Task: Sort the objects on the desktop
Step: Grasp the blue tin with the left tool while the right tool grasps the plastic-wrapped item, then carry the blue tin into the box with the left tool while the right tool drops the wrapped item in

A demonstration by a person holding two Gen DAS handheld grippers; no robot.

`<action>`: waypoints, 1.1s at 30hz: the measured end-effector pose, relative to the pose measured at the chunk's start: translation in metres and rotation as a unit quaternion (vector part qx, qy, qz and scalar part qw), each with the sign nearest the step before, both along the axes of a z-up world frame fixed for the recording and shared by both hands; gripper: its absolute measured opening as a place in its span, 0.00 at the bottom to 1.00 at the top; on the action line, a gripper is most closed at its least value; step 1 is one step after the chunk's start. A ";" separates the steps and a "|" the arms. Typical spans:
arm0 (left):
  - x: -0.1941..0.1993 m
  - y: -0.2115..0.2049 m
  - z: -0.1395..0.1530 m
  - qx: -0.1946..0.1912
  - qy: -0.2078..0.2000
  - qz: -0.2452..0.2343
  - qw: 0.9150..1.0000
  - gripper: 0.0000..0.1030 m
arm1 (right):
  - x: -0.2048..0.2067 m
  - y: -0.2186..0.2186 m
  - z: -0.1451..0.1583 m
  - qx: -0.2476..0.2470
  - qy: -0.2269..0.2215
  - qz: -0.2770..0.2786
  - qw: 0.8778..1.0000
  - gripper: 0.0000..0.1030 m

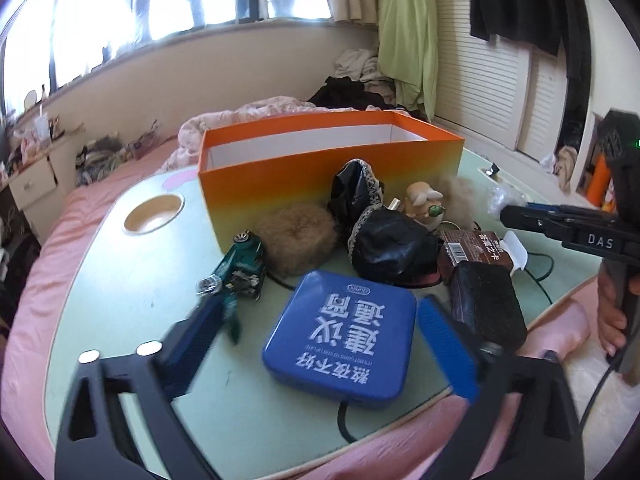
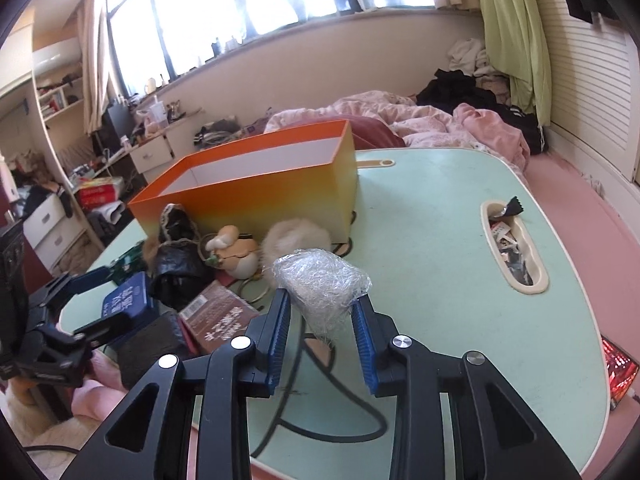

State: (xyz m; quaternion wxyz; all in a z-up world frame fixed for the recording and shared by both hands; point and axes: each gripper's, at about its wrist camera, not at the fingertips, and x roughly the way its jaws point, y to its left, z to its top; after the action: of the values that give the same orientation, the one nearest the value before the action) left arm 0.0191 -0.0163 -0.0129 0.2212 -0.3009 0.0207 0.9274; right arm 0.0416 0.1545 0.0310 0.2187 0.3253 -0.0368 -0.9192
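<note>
Sorting clutter beside orange box [image 2: 256, 184], white inside.
Right claw [image 2: 322, 312] pinching crinkly plastic wad [image 2: 320, 280]; left claw [image 1: 320, 320] spread round blue tin [image 1: 340, 332].

crinkled clear wrap wad [image 2: 322, 280] | pinched in right claw [image 2: 322, 322] | orange box [image 2: 256, 188] open, upright behind

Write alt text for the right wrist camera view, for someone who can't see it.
The right gripper, jaws closed on a crumpled clear plastic wad, sits over a pale green table. Behind stands an open orange box, with a plush toy, black bag, brown packet and blue tin clustered to the left.
</note>
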 end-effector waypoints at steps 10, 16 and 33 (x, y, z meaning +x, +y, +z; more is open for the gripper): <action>0.006 -0.011 0.004 0.023 0.013 -0.009 1.000 0.03 | 0.005 -0.006 0.006 -0.008 0.004 0.002 1.000 0.29; 0.007 -0.013 0.003 0.034 0.004 -0.006 0.999 0.86 | 0.007 -0.005 0.006 -0.009 0.002 0.006 1.000 0.30; -0.010 -0.015 -0.013 -0.003 -0.033 -0.027 0.999 0.64 | 0.009 -0.008 0.006 -0.011 0.001 0.008 1.000 0.30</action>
State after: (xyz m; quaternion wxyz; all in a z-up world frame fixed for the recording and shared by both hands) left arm 0.0096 -0.0311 -0.0260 0.2458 -0.3311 0.0242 0.9107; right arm 0.0508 0.1468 0.0373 0.2297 0.3221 -0.0436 -0.9174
